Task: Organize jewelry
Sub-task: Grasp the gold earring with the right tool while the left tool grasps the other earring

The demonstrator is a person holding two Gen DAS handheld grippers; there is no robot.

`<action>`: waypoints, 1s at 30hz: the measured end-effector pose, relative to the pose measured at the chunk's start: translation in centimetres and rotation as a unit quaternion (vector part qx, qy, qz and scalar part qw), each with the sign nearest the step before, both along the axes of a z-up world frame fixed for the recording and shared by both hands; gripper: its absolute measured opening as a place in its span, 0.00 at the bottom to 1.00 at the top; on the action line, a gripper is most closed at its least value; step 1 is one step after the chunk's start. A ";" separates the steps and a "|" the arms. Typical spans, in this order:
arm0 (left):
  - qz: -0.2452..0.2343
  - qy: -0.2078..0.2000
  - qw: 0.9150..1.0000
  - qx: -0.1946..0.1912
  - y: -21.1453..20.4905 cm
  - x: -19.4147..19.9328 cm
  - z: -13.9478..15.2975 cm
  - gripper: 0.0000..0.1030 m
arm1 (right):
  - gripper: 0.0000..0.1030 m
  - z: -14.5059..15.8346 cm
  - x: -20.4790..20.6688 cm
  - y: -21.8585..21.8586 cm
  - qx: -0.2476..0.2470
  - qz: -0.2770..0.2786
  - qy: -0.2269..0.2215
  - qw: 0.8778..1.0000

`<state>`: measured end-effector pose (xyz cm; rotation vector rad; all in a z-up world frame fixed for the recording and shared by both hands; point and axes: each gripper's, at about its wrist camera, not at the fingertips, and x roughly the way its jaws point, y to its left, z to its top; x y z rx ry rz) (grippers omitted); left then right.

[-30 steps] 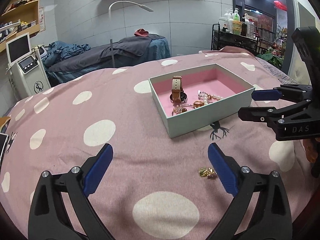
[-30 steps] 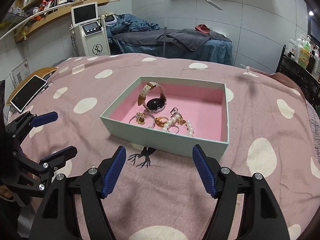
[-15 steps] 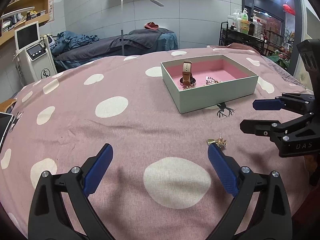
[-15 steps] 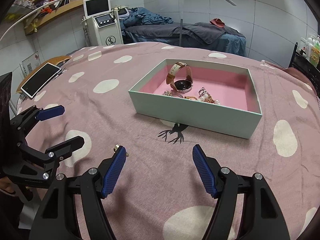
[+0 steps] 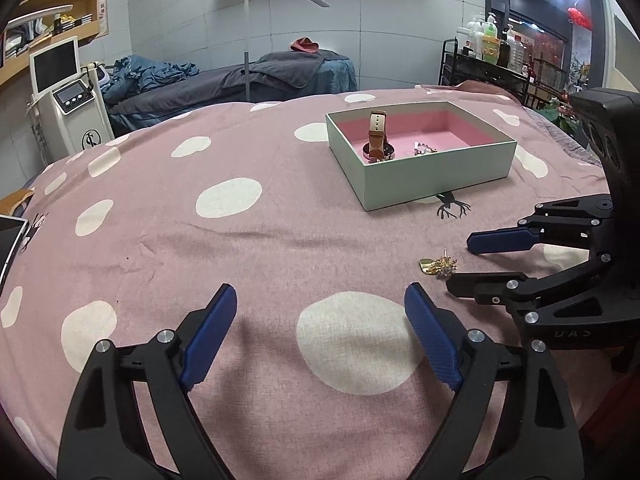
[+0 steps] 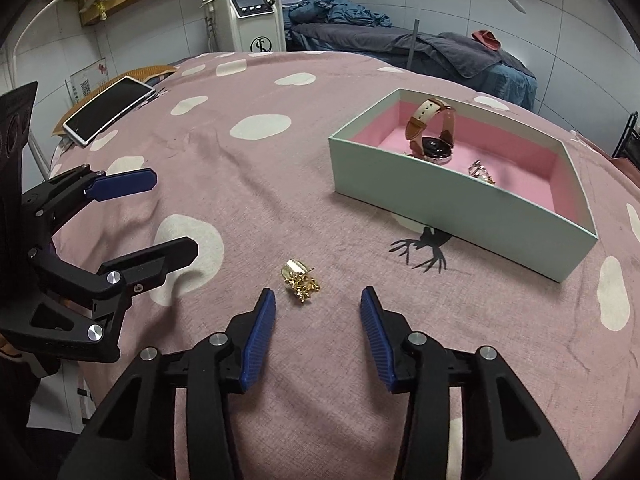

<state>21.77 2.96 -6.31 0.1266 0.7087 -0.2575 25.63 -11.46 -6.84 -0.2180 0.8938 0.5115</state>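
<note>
One small gold earring (image 6: 300,282), leaf-shaped disc, sparkly cluster, on cloth

Around the pale green box (image 6: 460,196) with its pink inside (image 6: 516,168), the cover (image 5: 280,220) is dusty pink with white dots and a black deer figure (image 6: 422,250), and before the box lies a gold earring (image 6: 299,280).

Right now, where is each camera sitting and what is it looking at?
Left wrist: on the left gripper, facing across the spotted blanket; its closing fingers and the right gripper show.
Right wrist: on the right gripper, aimed down at the gold earring; closing fingers show, nothing between them.
Shared: earring, green box, watch.
</note>
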 end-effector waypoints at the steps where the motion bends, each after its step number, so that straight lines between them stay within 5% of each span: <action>1: -0.002 0.000 1.000 0.000 -0.1 0.0 0.0 0.80 | 0.38 -0.1 0.1 0.3 -0.001 0.003 0.001 1.000; 9: -0.021 0.006 1.000 0.000 -0.9 0.0 -0.1 0.73 | 0.14 -0.4 0.7 0.8 0.009 0.013 0.013 1.000; 27: -0.106 0.047 0.993 -0.017 -5.8 1.7 -0.7 0.45 | 0.14 0.7 0.3 -4.5 0.015 -0.063 -0.004 0.998; 30: -0.112 0.060 0.992 -0.012 -6.8 2.4 -1.4 0.35 | 0.14 0.8 0.1 -5.1 0.017 -0.069 -0.005 0.997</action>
